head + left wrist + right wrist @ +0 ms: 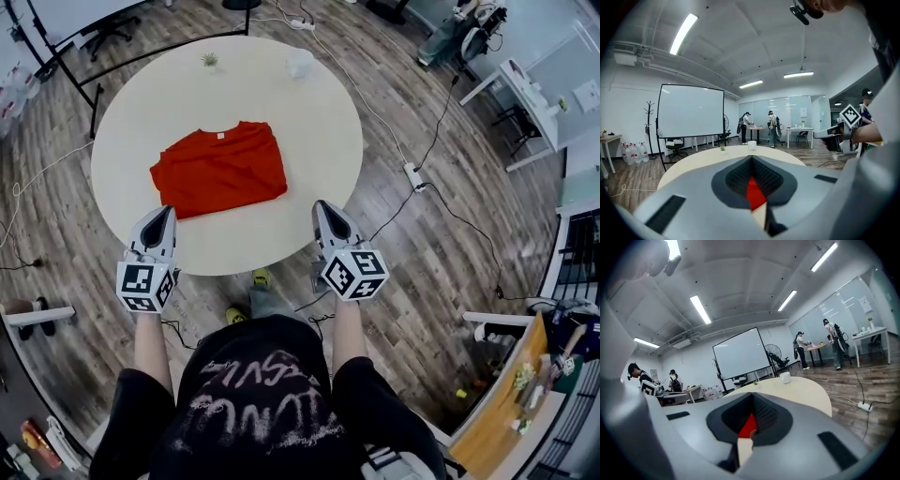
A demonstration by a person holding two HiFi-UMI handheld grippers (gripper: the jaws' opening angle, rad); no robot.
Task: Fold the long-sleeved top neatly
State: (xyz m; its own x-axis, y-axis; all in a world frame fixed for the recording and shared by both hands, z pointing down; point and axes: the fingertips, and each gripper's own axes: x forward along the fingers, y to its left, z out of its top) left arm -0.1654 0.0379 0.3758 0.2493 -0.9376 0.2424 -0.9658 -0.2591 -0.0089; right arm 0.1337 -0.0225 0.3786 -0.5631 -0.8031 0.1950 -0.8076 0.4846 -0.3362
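Observation:
The red long-sleeved top (220, 169) lies folded into a compact rectangle on the round white table (309, 141), left of its middle. My left gripper (170, 210) hovers at the table's near edge, just in front of the top's near left corner, jaws shut and empty. My right gripper (318, 203) is shut and empty too, near the same edge, to the right of the top and apart from it. In the left gripper view a sliver of the red top (753, 192) shows past the shut left gripper (752, 157). The right gripper view shows the red top (749, 425) the same way beyond the right gripper (753, 394).
A small potted plant (209, 60) and a white cup (300, 62) stand at the table's far edge. A power strip (413, 175) and cables lie on the wooden floor to the right. A whiteboard on a stand (690, 111) and people at tables are farther off.

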